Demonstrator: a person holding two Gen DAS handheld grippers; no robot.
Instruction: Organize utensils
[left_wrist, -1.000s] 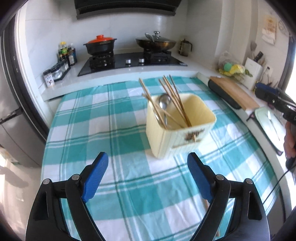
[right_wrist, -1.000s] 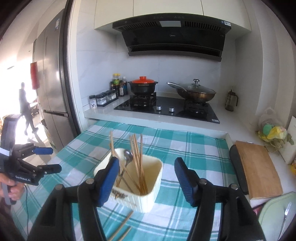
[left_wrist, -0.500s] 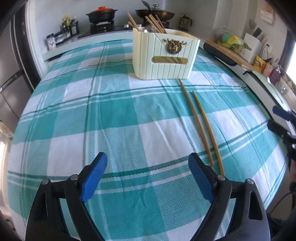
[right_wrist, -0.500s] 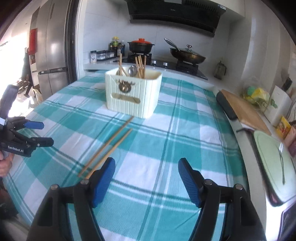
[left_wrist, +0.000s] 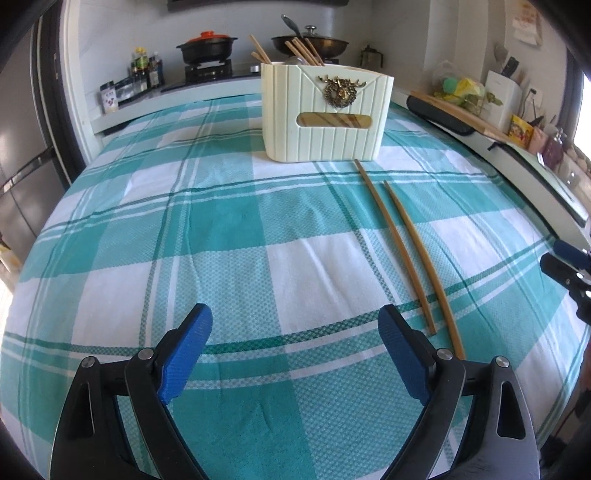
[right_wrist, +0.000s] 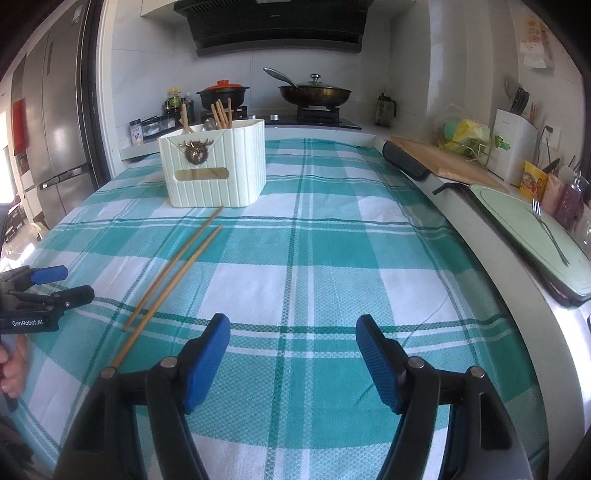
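Observation:
Two wooden chopsticks lie side by side on the teal checked tablecloth. Behind them stands a cream utensil holder with several chopsticks and a spoon in it. My left gripper hovers low over the cloth, open and empty, with the chopsticks' near ends just to its right. My right gripper is open too, nothing between its blue pads, and the chopsticks lie to its left. Each gripper shows at the edge of the other's view.
A stove with a red-lidded pot and a wok stands behind the table. On the counter at right are a wooden board, a green board with a fork and a knife block. A fridge stands at left.
Both grippers dropped from above the holder and drew back towards the near table edge. The two chopsticks on the cloth came into full view. The right jaws stand slightly wider.

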